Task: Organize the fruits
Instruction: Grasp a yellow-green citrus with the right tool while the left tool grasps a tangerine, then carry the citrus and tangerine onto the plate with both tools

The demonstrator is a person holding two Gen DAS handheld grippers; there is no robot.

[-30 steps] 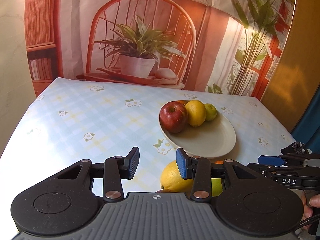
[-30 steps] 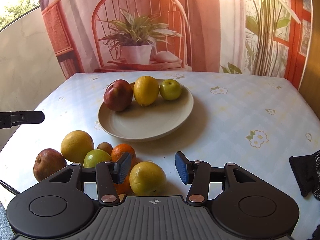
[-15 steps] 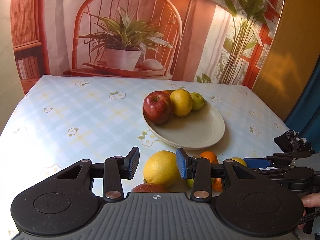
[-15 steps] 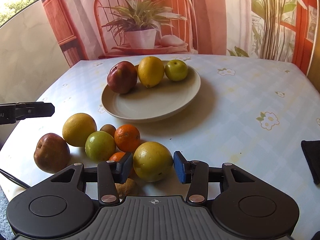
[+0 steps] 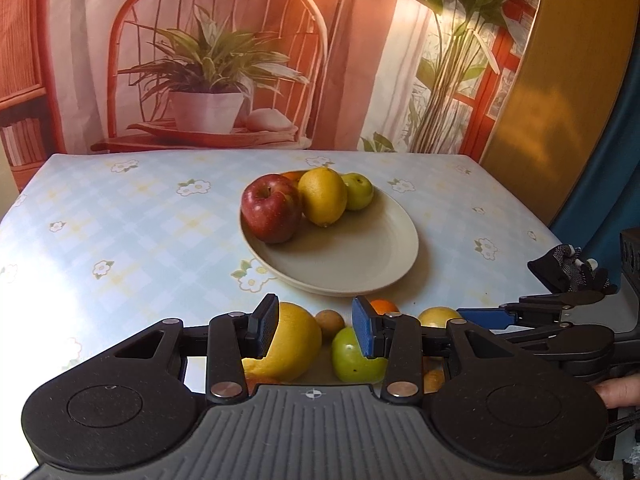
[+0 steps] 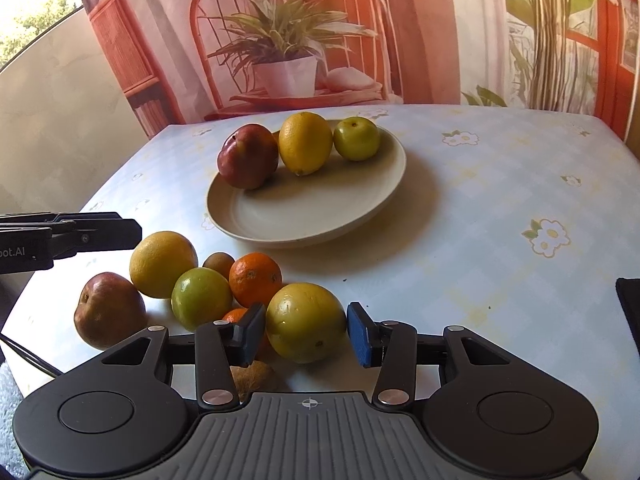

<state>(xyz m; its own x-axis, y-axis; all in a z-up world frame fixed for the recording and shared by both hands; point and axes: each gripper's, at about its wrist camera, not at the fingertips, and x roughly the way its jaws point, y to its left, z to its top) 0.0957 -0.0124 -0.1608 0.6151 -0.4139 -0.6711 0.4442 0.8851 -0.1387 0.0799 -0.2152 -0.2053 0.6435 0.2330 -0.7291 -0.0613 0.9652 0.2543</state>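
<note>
A beige plate [image 6: 300,208] [image 5: 352,256] holds a red apple [image 6: 248,156], a lemon [image 6: 305,142] and a small green fruit [image 6: 356,138]. In front of the plate lies a loose pile: a red apple [image 6: 108,310], a large yellow citrus [image 6: 162,264], a green apple [image 6: 200,298], an orange [image 6: 255,278] and a yellow-green fruit [image 6: 306,322]. My right gripper [image 6: 306,332] has its pads against both sides of the yellow-green fruit, which rests on the table. My left gripper [image 5: 314,326] hovers open over the yellow citrus [image 5: 294,344] and green apple [image 5: 352,356], holding nothing.
A small brown fruit [image 6: 219,264] sits in the pile and another brown piece [image 6: 256,376] lies under the right gripper. A black glove [image 5: 568,268] lies near the table's right edge. A printed backdrop of a chair and plant stands behind the table.
The left gripper drew back, so the loose pile now shows under its open fingers. The right gripper's fingers narrowed onto the yellow-green fruit.
</note>
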